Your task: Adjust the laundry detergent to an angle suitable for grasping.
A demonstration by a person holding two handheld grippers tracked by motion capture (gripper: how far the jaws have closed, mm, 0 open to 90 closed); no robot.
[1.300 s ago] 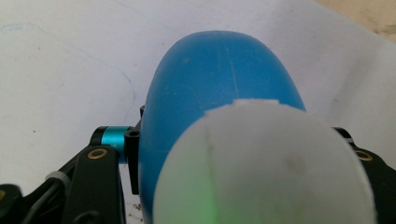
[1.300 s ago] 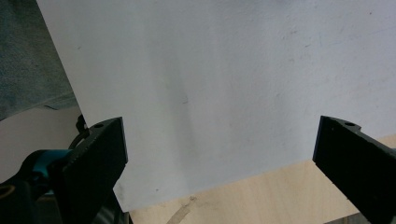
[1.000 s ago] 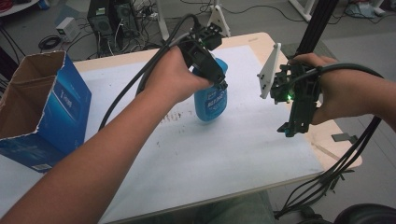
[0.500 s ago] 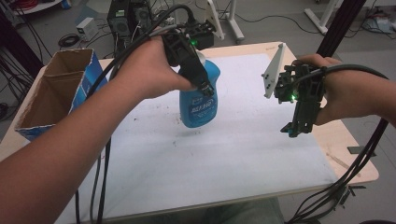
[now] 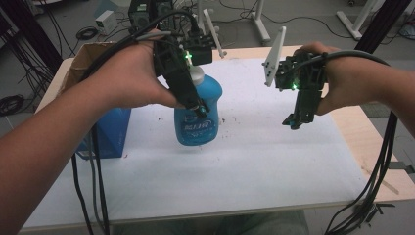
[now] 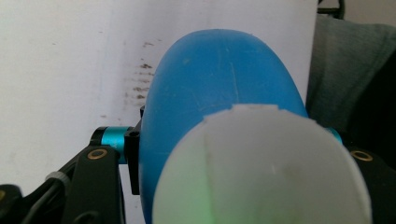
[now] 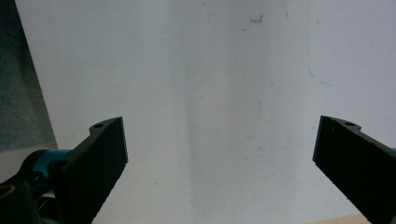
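Bearing an unreadable white-lettered label, blue bottle [image 5: 197, 117] in left claw [image 5: 195, 105].

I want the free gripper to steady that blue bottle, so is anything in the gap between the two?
Nothing visible. The right gripper hangs open above bare white table cover, and the stretch across to the blue bottle, clamped in the left gripper, holds no object. The cardboard box sits on the bottle's far side.

Left claw [image 5: 198, 105] carried bottle [image 5: 198, 120] toward box [image 5: 105, 129].
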